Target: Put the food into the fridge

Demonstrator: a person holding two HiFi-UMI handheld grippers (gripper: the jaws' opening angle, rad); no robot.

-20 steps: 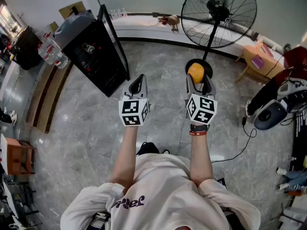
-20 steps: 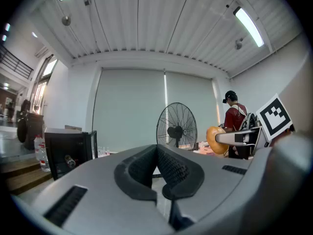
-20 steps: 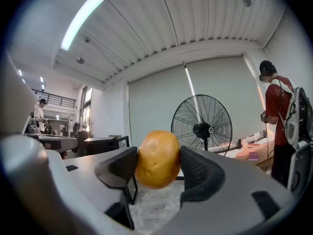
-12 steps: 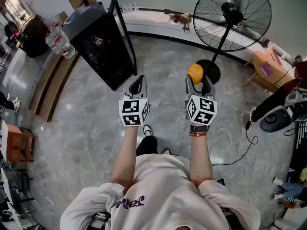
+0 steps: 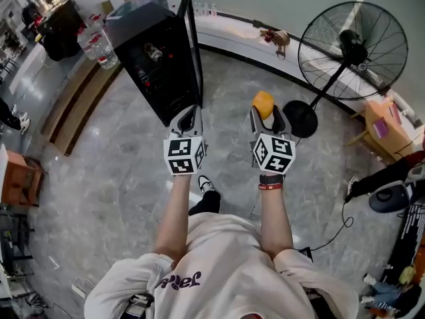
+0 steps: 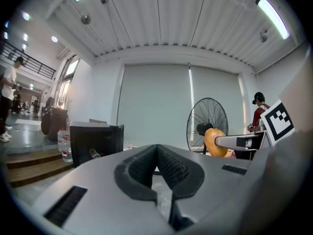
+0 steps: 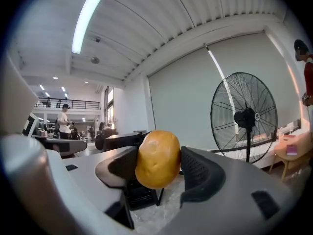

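Note:
A small black fridge [image 5: 151, 68] stands on the floor ahead and to the left, its door [image 5: 190, 42] swung open; it also shows in the left gripper view [image 6: 95, 140]. My right gripper [image 5: 265, 113] is shut on a round orange-yellow food item [image 5: 263, 102], seen close between the pads in the right gripper view [image 7: 157, 159]. My left gripper [image 5: 189, 116] is held level beside it, shut with nothing between its pads [image 6: 168, 168]. Both grippers are in the air, short of the fridge.
A big standing fan [image 5: 352, 45] with a round base [image 5: 300, 119] is ahead to the right. Water bottles [image 5: 99, 45] and wooden steps [image 5: 73, 105] lie left of the fridge. A small wooden table [image 5: 385, 121] and a floor cable [image 5: 342, 211] are at right.
The fridge has come nearer and now sits just ahead of the left gripper; the fan has slid to the right. Both grippers keep their pose, the food still held.

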